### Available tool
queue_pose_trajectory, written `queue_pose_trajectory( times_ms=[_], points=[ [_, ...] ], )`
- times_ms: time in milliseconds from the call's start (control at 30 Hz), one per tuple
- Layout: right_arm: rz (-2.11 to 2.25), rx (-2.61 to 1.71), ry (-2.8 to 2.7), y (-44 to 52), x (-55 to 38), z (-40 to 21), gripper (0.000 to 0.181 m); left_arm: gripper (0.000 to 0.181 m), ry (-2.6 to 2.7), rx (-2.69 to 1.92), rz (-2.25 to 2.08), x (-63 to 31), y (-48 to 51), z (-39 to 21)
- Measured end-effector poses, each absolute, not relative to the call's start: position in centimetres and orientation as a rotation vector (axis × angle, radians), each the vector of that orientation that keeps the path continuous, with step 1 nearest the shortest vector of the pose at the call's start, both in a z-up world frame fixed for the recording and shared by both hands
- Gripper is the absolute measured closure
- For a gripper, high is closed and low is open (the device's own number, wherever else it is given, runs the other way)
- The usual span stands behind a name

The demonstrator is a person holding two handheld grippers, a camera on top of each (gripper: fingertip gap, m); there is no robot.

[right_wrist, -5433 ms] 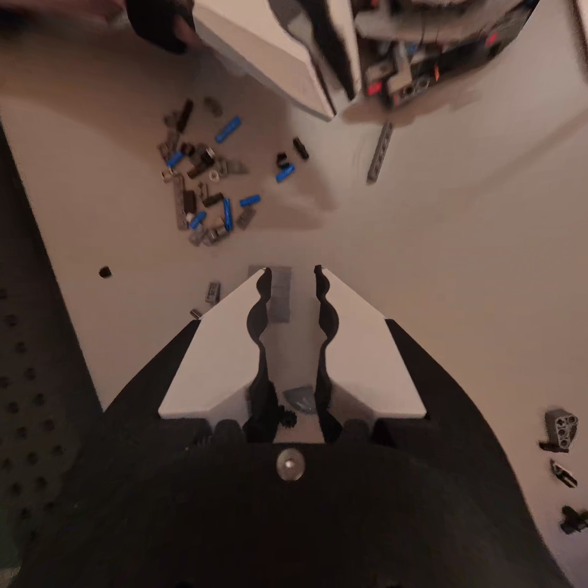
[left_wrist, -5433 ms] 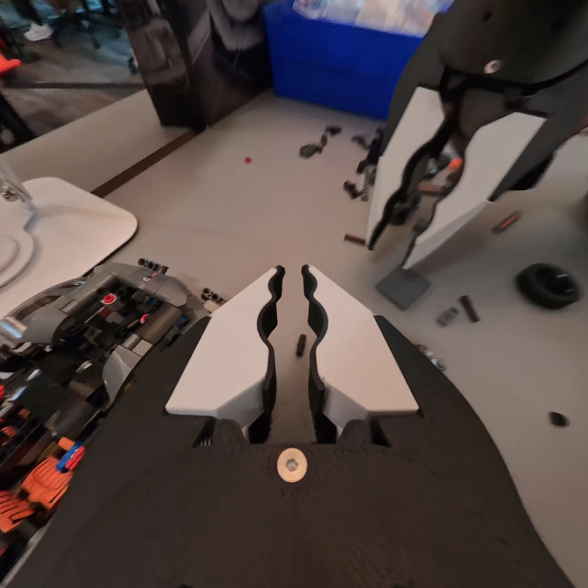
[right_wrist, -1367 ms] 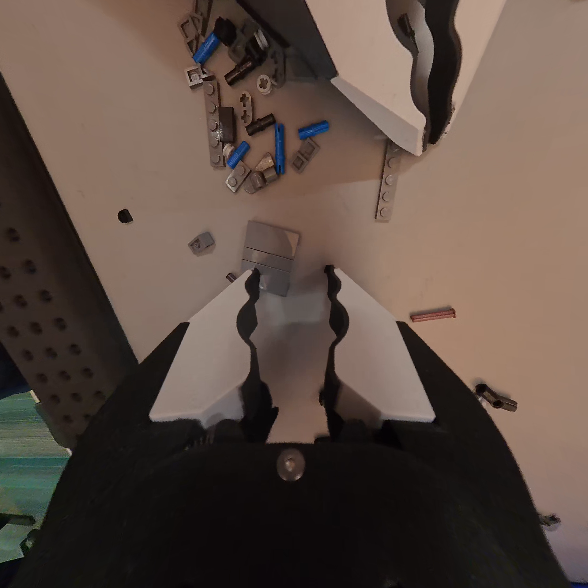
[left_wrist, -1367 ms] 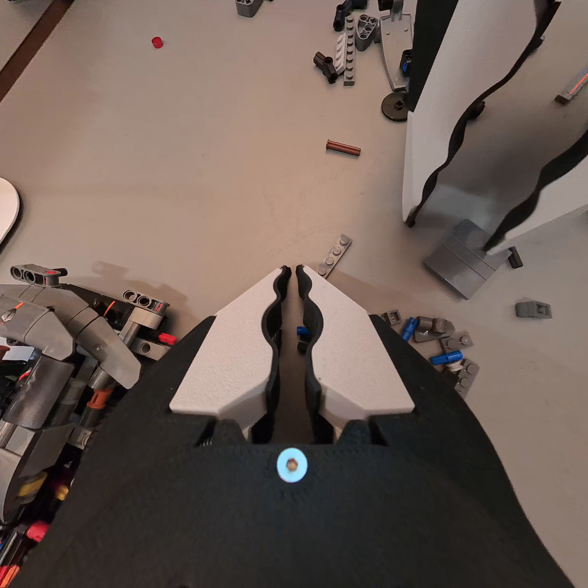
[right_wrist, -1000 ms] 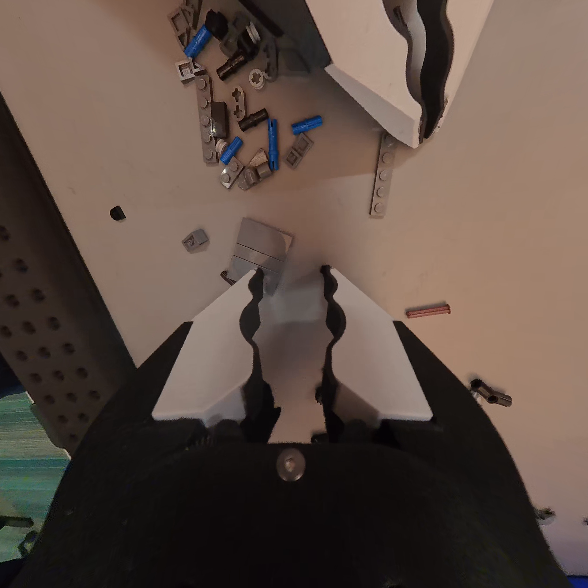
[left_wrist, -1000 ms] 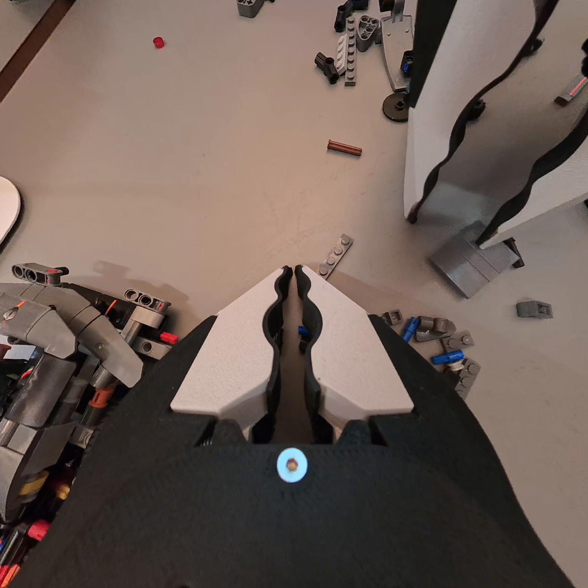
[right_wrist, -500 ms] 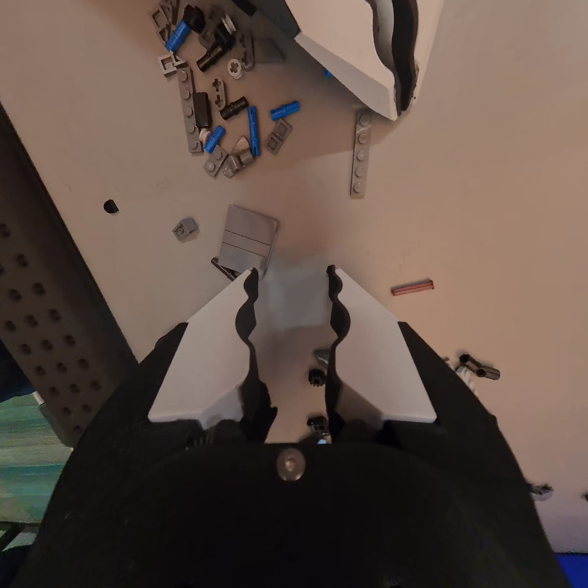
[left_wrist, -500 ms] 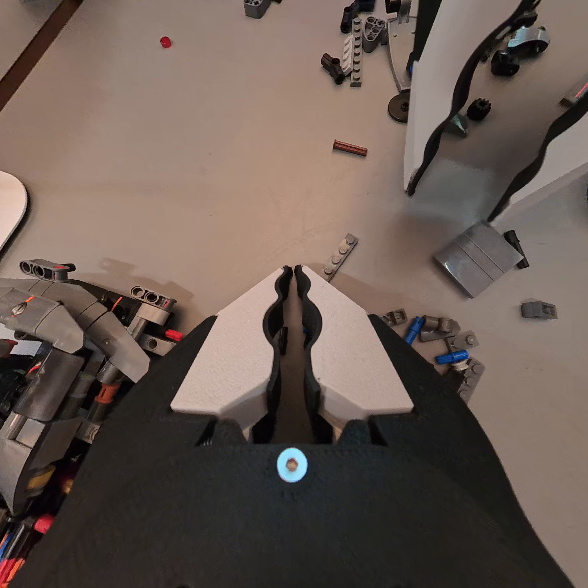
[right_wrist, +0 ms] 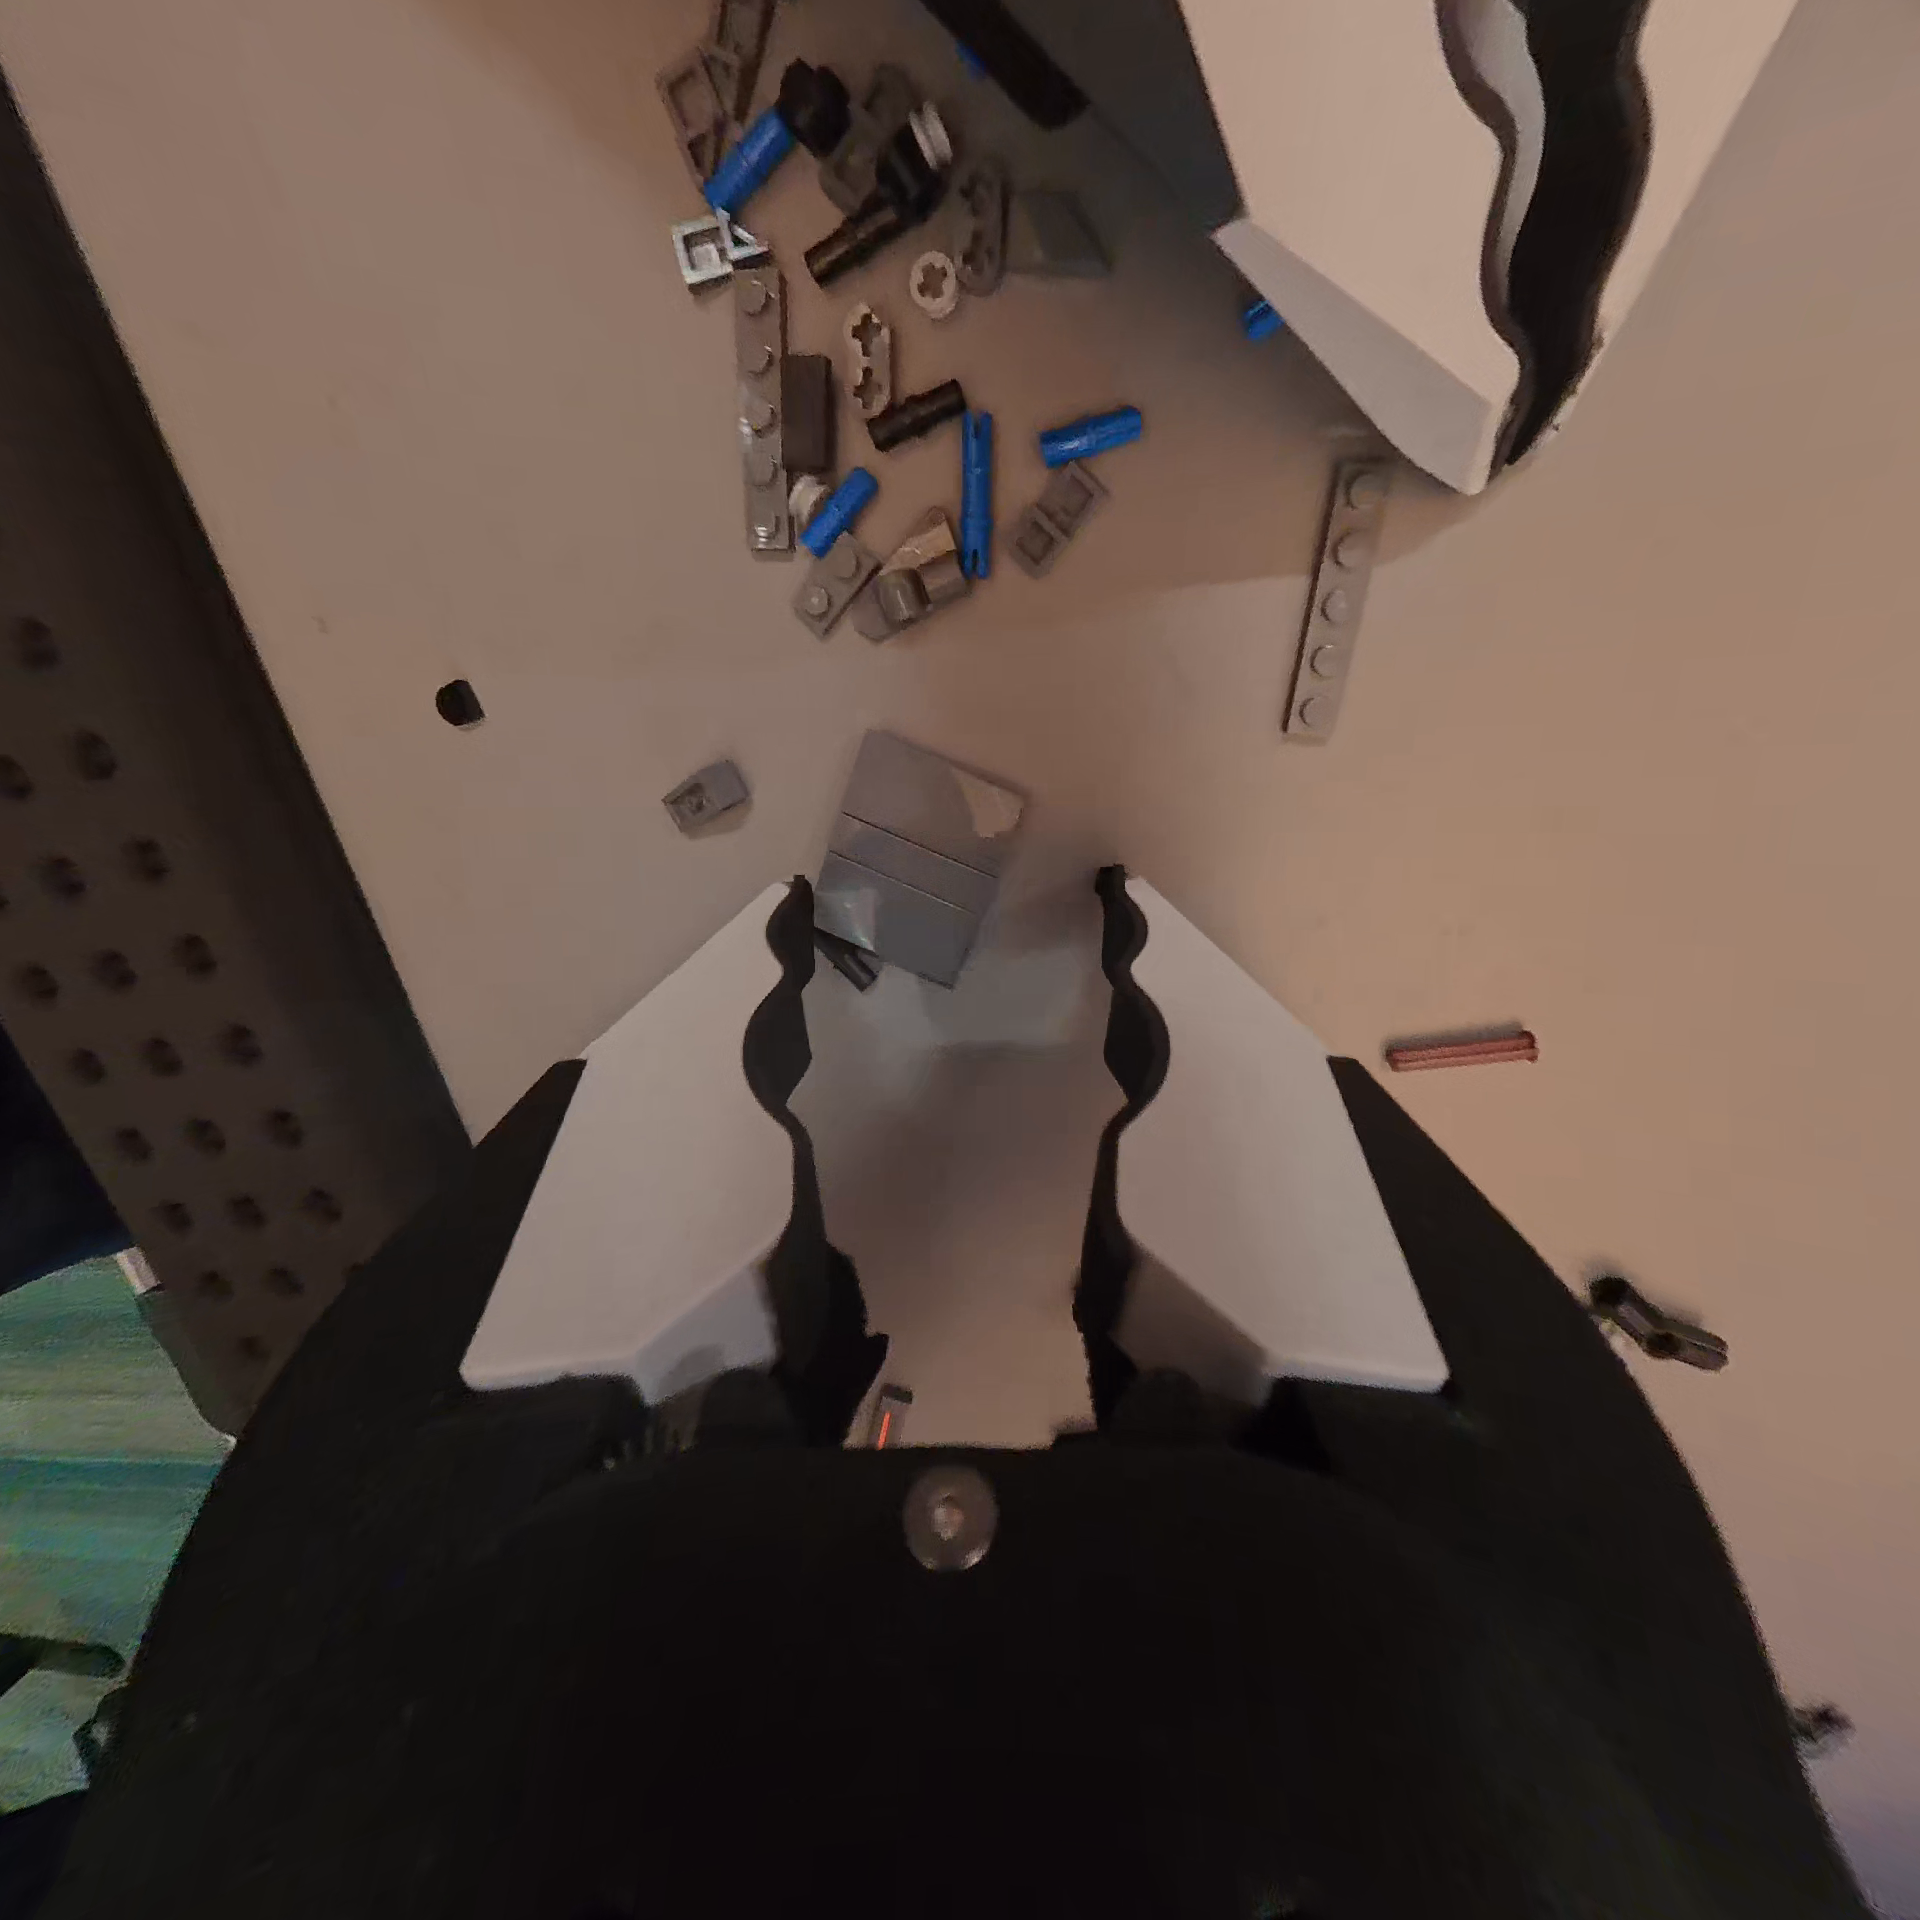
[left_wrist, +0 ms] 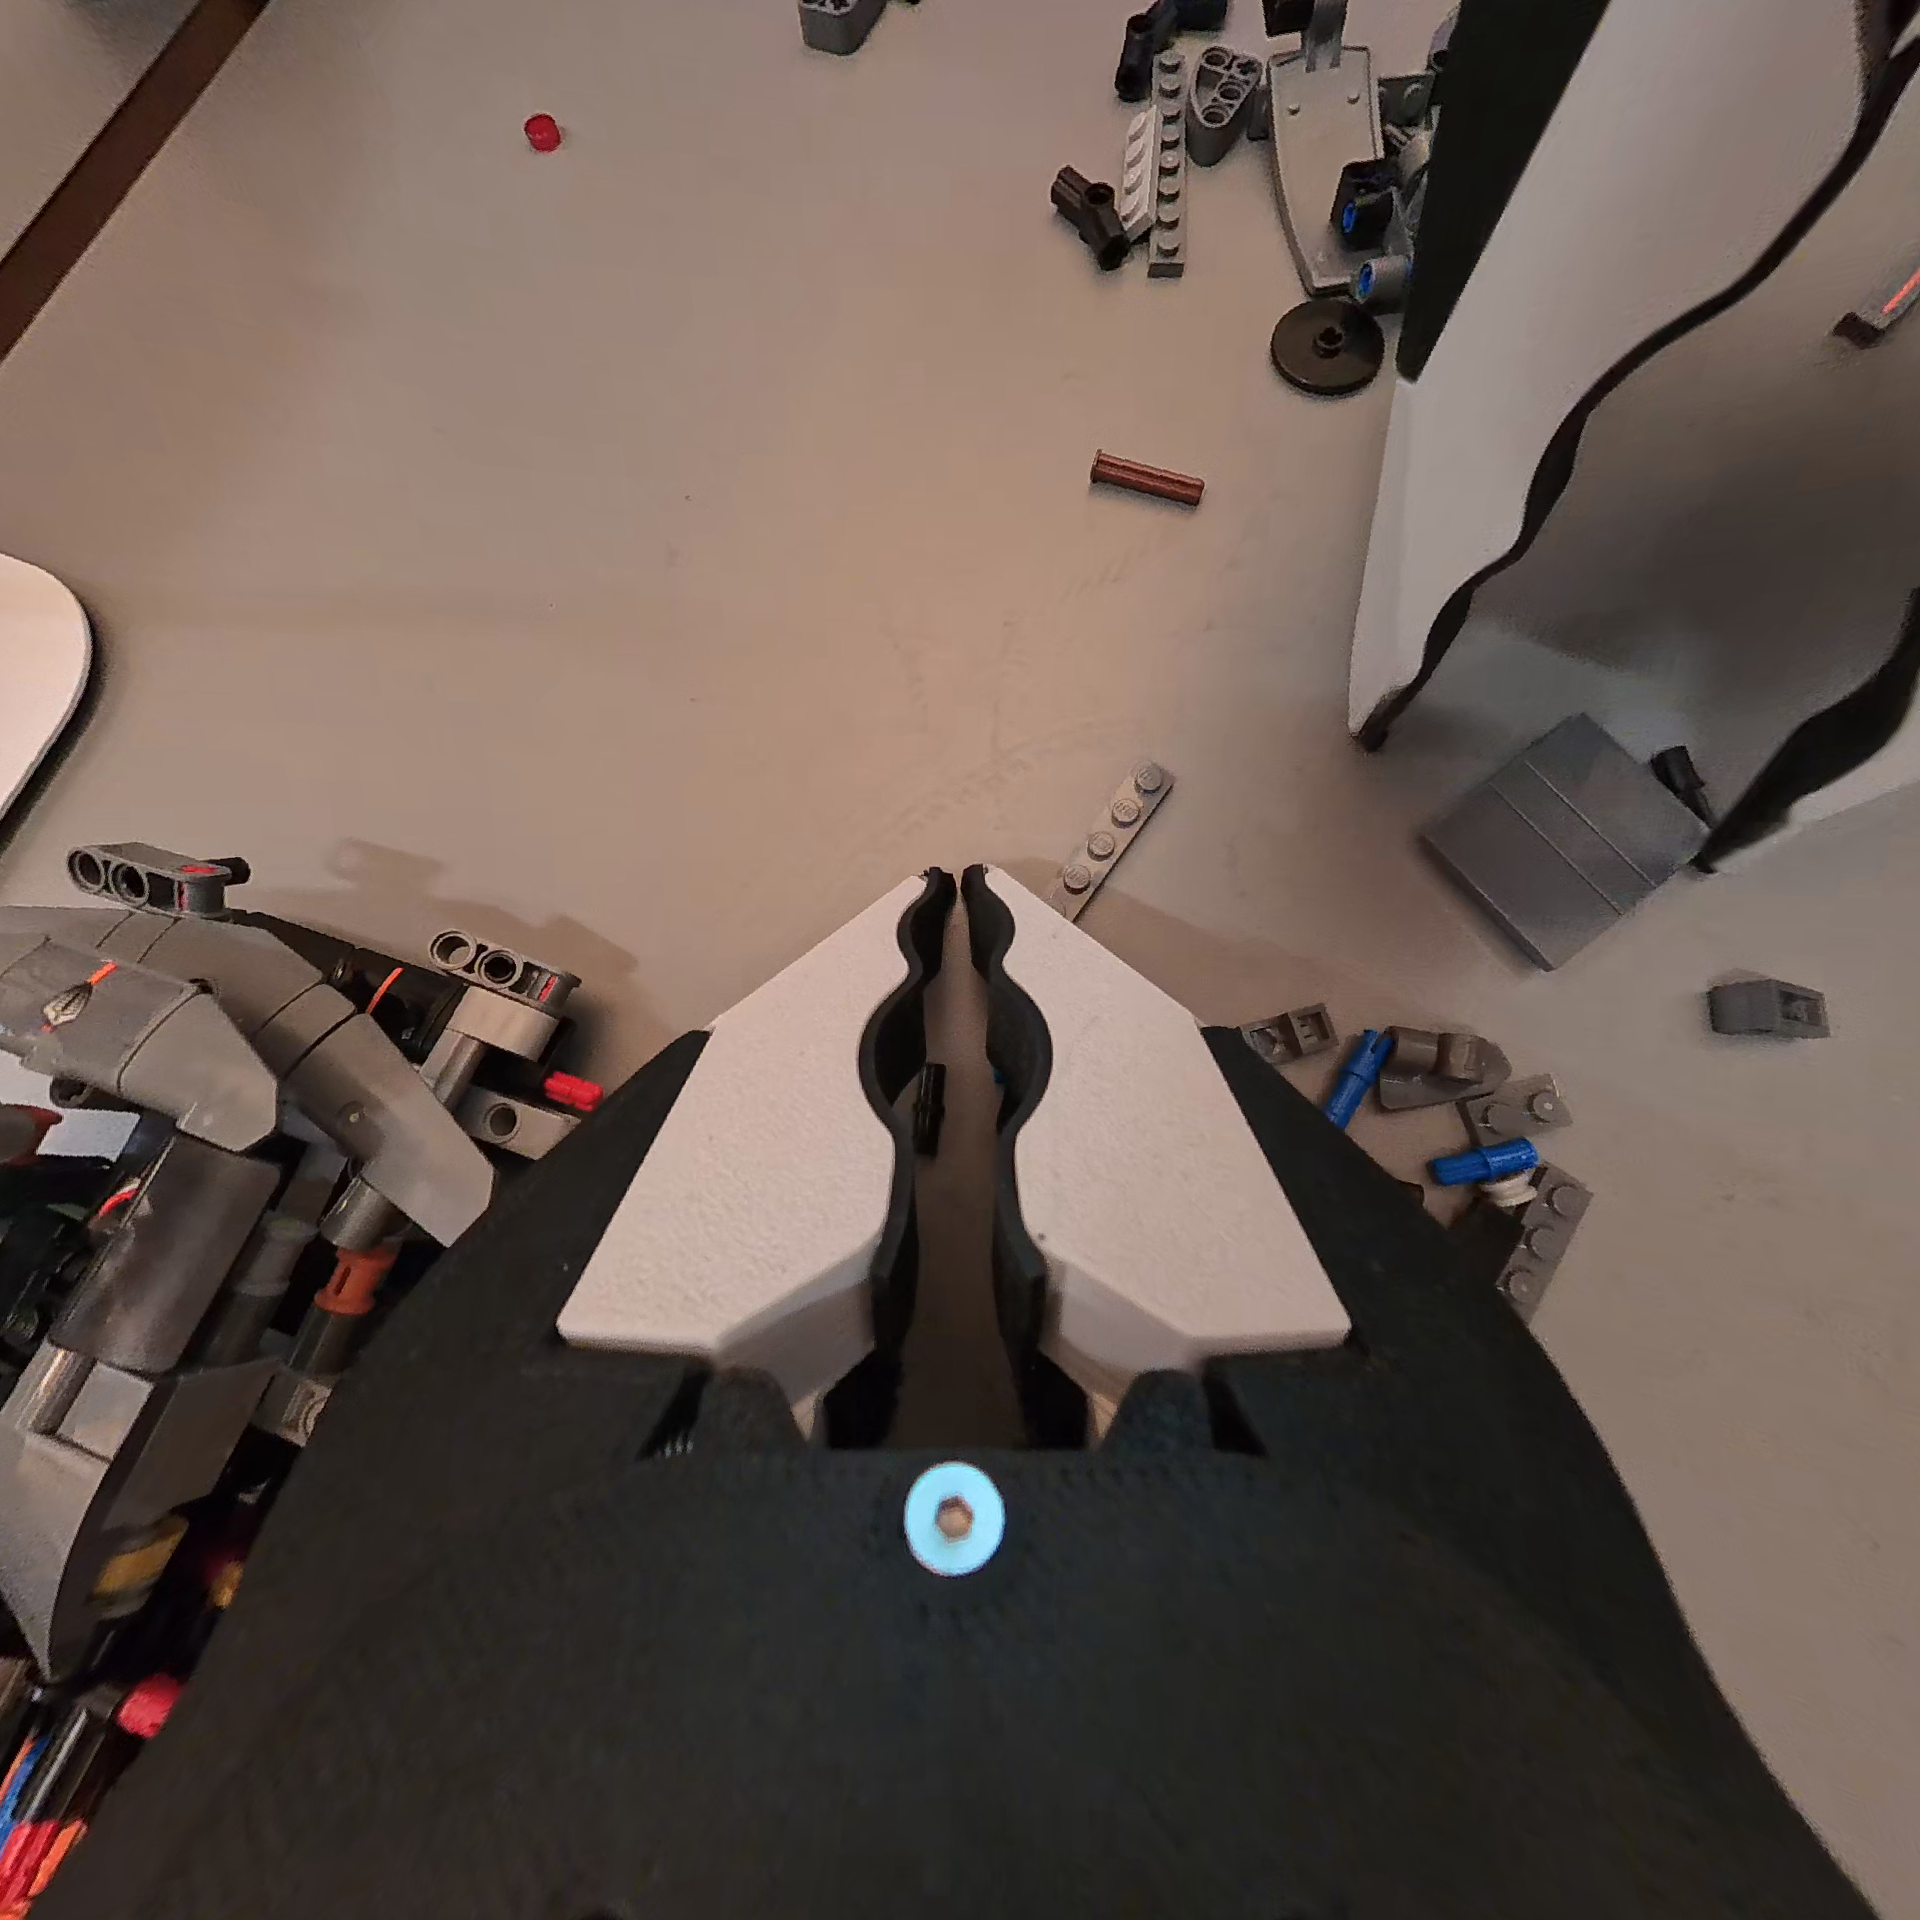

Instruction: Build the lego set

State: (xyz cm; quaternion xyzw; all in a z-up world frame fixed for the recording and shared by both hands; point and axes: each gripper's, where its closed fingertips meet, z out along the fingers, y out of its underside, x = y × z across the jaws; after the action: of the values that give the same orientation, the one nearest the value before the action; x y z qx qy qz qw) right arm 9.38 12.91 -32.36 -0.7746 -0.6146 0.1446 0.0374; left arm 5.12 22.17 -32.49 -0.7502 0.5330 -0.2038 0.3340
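A flat grey tiled lego piece (right_wrist: 914, 873) lies on the table at the tips of my right gripper (right_wrist: 956, 878). The gripper is open, and its left fingertip sits beside the piece's near corner. The left wrist view shows the same piece (left_wrist: 1558, 862) under the open right gripper (left_wrist: 1548, 795). A short black pin (right_wrist: 847, 961) lies against the piece. My left gripper (left_wrist: 954, 878) is shut and hovers over the table. A small black pin (left_wrist: 928, 1107) shows in the gap between its fingers; I cannot tell whether it is held. The grey lego vehicle (left_wrist: 208, 1091) sits at the left.
A heap of small blue and grey parts (right_wrist: 862, 416) lies beyond the grey piece. Nearby lie a grey studded plate (left_wrist: 1117, 831), a brown axle (left_wrist: 1148, 478) and a small grey slope (left_wrist: 1766, 1010). More parts (left_wrist: 1247, 135) lie farther off. A dark perforated panel (right_wrist: 156, 935) borders the table.
My right gripper nudged the grey piece, drew back, then came forward again with its jaws wider, so the piece now lies at its fingertips. My left gripper has barely moved.
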Motion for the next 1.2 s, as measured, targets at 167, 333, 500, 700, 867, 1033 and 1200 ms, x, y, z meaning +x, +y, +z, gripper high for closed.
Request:
queue_pose_trajectory(
  times_ms=[167,333,500,700,867,1033,1200],
  points=[
    [0.394,-2.362,-1.892,13.3,9.5,-32.5,0.144,0.180,1.390,-1.960,-0.529,5.1,22.2,-32.5],
    [0.395,-2.356,-1.896,13.4,9.8,-32.4,0.156,0.180,1.389,-1.961,-0.531,5.1,22.2,-32.5],
    [0.421,-2.376,-1.897,13.1,10.0,-32.1,0.139,0.180,1.387,-1.961,-0.532,5.0,22.3,-32.5],
    [0.383,-2.384,-1.896,13.0,9.8,-32.5,0.126,0.180,1.386,-1.962,-0.529,4.9,22.4,-32.5],
    [0.326,-2.361,-1.905,13.4,9.9,-32.5,0.136,0.180,1.384,-1.964,-0.529,4.9,22.4,-32.5],
    [0.336,-2.364,-1.899,13.6,10.1,-32.5,0.143,0.180,1.384,-1.963,-0.530,4.9,22.4,-32.5],
    [0.292,-2.369,-1.890,14.0,10.4,-32.7,0.139,0.180,1.384,-1.963,-0.530,4.9,22.4,-32.5]
  ],
)
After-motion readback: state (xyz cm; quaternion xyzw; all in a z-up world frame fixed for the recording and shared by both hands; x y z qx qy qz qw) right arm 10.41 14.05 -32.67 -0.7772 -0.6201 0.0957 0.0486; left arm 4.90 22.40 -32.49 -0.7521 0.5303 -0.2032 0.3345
